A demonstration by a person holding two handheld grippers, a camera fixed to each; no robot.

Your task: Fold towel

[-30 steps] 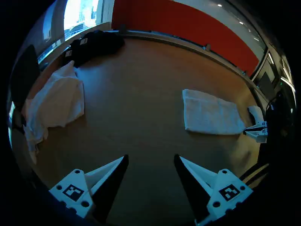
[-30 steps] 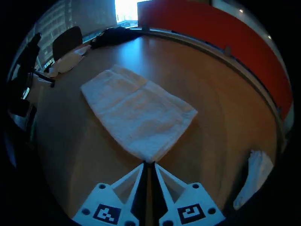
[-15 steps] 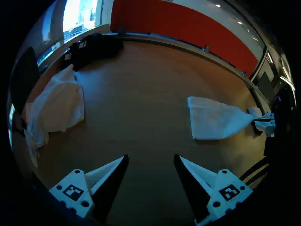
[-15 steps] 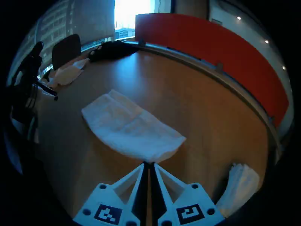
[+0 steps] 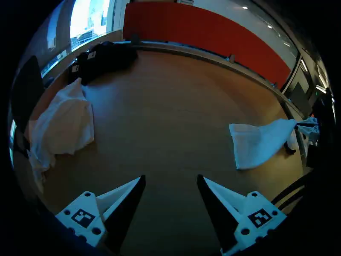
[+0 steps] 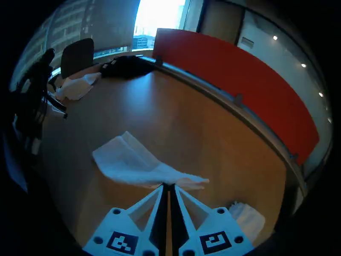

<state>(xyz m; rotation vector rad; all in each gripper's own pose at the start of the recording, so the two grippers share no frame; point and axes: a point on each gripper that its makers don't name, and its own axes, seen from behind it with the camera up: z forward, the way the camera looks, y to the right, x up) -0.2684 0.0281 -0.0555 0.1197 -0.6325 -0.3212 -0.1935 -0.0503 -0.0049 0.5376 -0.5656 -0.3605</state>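
Observation:
A folded white towel (image 6: 136, 166) trails away from my right gripper (image 6: 168, 187), which is shut on its near corner and holds that end above the wooden table (image 6: 183, 115). Its far end still rests on the tabletop. In the left gripper view the same towel (image 5: 258, 143) slopes up to the right gripper (image 5: 309, 127) at the far right edge. My left gripper (image 5: 170, 187) stands open over bare table, well to the left of the towel, with nothing between its fingers.
A heap of white towels (image 5: 64, 123) lies at the table's left side, with a black bag (image 5: 106, 55) behind it. A red partition (image 5: 204, 34) runs along the far edge. Another white towel (image 6: 247, 217) lies near the right gripper. A chair (image 6: 76, 55) stands by the window.
The right gripper, shut on the towel's corner, has risen and pulled back, lifting that end and dragging the towel to the right across the table. The left gripper stayed open and still.

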